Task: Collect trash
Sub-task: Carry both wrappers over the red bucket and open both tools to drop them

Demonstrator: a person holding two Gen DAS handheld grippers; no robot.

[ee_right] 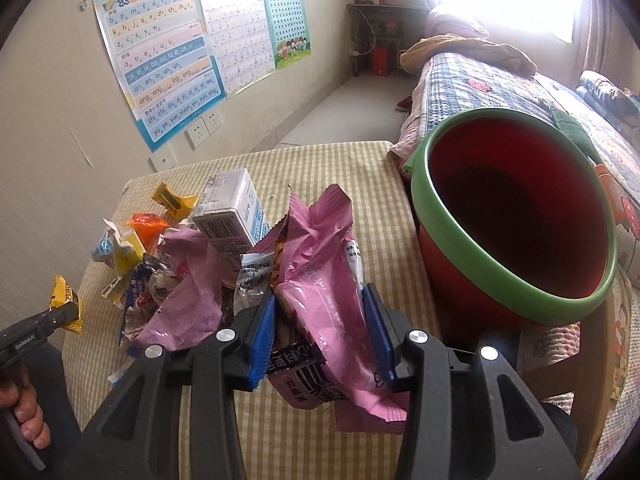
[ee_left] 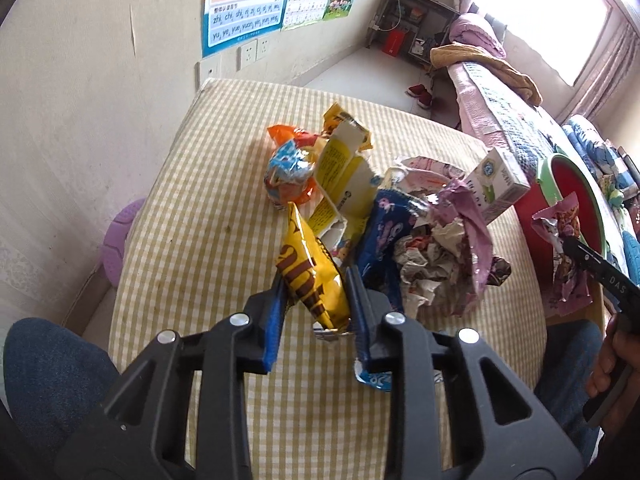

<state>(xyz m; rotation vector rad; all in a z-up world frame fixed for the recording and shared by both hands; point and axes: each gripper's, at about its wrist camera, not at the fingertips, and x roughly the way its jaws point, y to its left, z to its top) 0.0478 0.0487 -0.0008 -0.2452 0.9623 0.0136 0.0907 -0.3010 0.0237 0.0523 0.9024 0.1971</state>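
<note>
Yellow wrapper point(ee_left: 312, 280) between left tongs point(ee_left: 314, 280).

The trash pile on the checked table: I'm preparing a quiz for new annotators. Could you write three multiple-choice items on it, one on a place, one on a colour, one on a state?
1. Where does the bucket stand relative to the table?
A. Beside the table, to the right in the right wrist view
B. In the middle of the table
C. Under the wall posters

2. What colour is the bucket's rim?
A. Blue
B. Green
C. White

3. What is the left gripper doing?
A. Hanging open over bare cloth
B. Closed on a milk carton
C. Closed on the yellow wrapper

Answers:
1 A, its wall rises just past the table's right edge.
2 B, a green band rings the red wall.
3 C, both blue pads press the yellow wrapper's sides, while the right gripper clamps the pink wrapper.
</note>
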